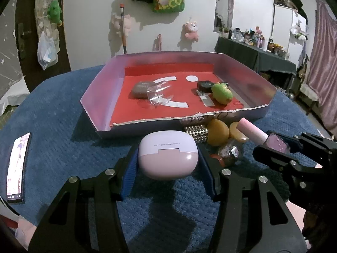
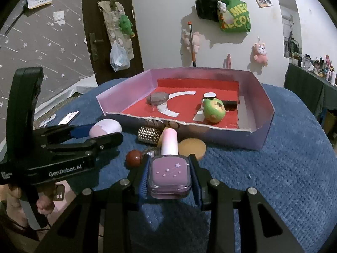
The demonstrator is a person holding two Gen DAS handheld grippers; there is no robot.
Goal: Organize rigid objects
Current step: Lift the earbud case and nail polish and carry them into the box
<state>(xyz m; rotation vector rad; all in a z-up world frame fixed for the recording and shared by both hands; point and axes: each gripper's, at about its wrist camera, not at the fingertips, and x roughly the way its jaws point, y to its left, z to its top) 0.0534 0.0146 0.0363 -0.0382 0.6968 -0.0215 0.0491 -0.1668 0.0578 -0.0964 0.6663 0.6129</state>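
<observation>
left gripper (image 1: 168, 164) fingers clamp the lilac earbud case (image 1: 167, 156); right gripper (image 2: 169, 179) fingers clamp the purple polish bottle (image 2: 169, 174), both just short of the red-floored box (image 2: 261, 135).

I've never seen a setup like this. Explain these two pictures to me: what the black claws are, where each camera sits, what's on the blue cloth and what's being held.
There is no robot: a person holds two hand-worked grippers, each with a camera looking along its fingers. The left gripper clamps a lilac earbud case. The right gripper clamps a purple nail polish bottle. On the blue cloth stands an open box with a red floor, holding a green toy. In front of it lie a studded roll and round yellow pieces.
</observation>
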